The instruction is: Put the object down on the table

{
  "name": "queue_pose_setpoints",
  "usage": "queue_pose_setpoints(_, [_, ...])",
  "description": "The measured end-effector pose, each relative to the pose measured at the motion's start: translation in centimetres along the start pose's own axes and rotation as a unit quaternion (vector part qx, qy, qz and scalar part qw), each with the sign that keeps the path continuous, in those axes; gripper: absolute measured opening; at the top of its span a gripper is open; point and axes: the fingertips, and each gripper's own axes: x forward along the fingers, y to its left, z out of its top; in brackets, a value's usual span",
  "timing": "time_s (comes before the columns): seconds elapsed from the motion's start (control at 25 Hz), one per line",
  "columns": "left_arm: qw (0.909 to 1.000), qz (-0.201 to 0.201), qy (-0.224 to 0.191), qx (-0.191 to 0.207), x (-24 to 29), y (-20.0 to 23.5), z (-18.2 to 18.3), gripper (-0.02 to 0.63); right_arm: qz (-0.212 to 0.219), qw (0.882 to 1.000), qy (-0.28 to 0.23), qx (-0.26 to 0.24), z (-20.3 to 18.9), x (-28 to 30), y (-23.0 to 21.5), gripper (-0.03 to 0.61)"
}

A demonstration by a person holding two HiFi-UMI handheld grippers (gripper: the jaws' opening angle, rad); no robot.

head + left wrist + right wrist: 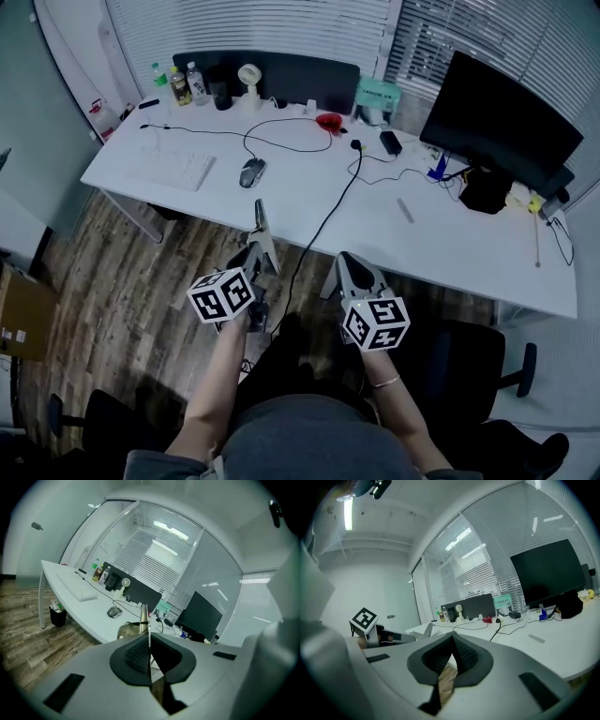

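Flat grey strip (pixel 260 222) is pinched in the left gripper (pixel 149 638), near the white table (pixel 309 202). Right gripper (pixel 452 636) jaws are pressed together with nothing between

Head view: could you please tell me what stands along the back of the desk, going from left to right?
bottles → small white fan → red object → teal box → black monitor

An office: a long white table (pixel 281 202) with monitor (pixel 497 122), keyboard (pixel 173 169), mouse (pixel 251 172), and window blinds (pixel 244 28) behind.
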Motion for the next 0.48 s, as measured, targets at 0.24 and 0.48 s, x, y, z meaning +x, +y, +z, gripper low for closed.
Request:
queue_pose_setpoints(0.24, [0.9998,-0.018,0.013,0.002,5.6,0.9,2.7,0.025,-0.011,1.000,0.003,-0.006,1.7,4.9,-1.8,0.005])
queue_pose_setpoints(0.48, [0.9990,-0.034,0.030,0.004,11.2,1.9,4.8,0.025,-0.028,1.000,0.008,-0.010,2.7,9.7,-3.6,0.005])
